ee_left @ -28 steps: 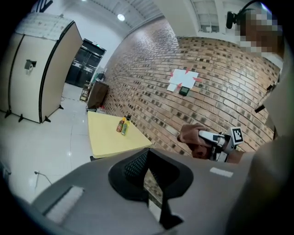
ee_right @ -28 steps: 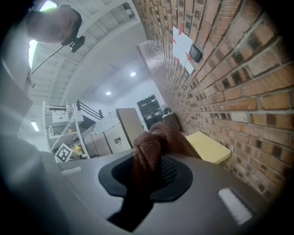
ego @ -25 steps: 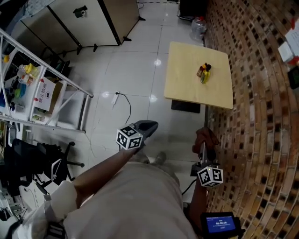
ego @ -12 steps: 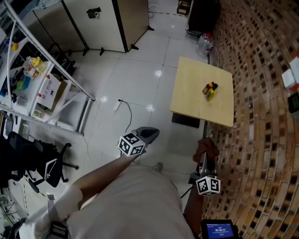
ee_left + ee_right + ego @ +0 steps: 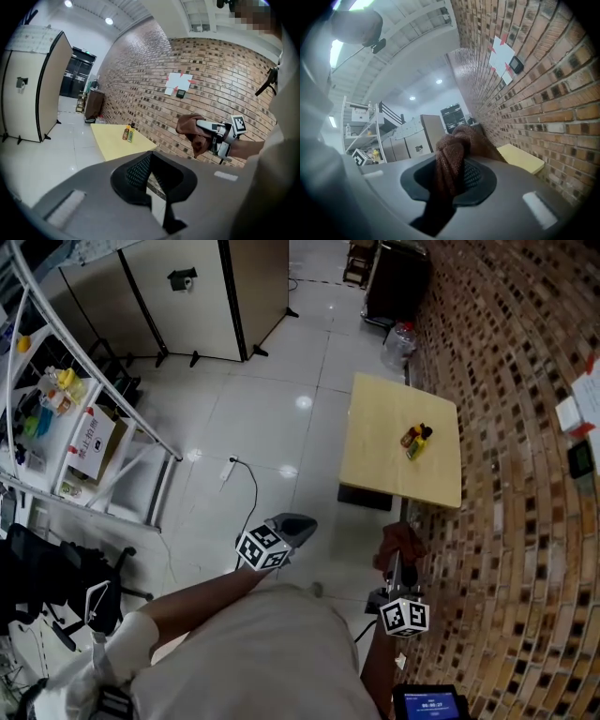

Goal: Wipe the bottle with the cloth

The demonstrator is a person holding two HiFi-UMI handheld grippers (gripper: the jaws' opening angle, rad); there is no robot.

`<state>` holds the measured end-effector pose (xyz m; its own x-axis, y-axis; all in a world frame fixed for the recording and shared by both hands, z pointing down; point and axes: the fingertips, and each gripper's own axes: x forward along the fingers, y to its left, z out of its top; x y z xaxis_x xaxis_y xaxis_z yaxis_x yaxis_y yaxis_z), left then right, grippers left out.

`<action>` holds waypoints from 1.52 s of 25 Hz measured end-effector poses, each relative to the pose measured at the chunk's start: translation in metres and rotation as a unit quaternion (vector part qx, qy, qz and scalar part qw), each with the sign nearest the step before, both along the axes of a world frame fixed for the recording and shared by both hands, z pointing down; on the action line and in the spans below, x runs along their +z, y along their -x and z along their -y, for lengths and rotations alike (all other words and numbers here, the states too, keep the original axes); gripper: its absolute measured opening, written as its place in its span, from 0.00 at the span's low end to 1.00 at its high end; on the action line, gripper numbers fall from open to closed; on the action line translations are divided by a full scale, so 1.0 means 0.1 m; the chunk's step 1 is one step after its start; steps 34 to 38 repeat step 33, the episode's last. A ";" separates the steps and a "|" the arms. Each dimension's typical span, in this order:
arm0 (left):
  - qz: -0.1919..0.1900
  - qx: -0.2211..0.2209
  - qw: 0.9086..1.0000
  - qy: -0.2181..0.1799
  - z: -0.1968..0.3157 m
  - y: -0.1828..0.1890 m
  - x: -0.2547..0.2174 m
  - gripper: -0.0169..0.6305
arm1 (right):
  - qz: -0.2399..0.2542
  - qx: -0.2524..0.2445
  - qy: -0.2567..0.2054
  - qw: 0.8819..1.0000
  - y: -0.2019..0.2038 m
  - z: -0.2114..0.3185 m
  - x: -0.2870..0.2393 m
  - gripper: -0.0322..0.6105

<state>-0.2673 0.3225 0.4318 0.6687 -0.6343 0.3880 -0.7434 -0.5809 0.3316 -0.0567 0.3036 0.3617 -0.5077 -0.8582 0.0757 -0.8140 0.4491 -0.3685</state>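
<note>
Two bottles (image 5: 413,440) stand upright on the tabletop (image 5: 375,460), well ahead; right tongs (image 5: 397,563), nearer, clamp the cloth (image 5: 397,540), left tongs (image 5: 296,523) closed on nothing

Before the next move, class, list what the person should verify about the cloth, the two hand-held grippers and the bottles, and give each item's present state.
1. Cloth held in the right hand-held gripper: ok, jaws shut on it.
2. Left hand-held gripper free: ok, shut with nothing between its jaws.
3. Bottles standing on the table: ok, two side by side.
4. Which bottle to wipe: cannot tell.
5. Table within reach: not ok, it stands well ahead across the floor.
</note>
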 end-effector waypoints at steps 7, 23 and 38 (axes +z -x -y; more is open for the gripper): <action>0.002 0.036 0.999 0.012 0.00 0.02 0.08 0.05 | -0.019 0.022 0.010 1.000 0.09 -0.13 0.07 0.16; 0.014 0.078 0.997 0.017 0.00 -0.20 0.09 0.05 | -0.060 0.009 -0.015 0.998 0.10 -0.27 0.06 0.14; 0.021 0.068 0.997 0.015 -0.04 -0.47 0.09 0.05 | -0.051 -0.002 -0.015 0.999 -0.17 -0.31 0.07 0.14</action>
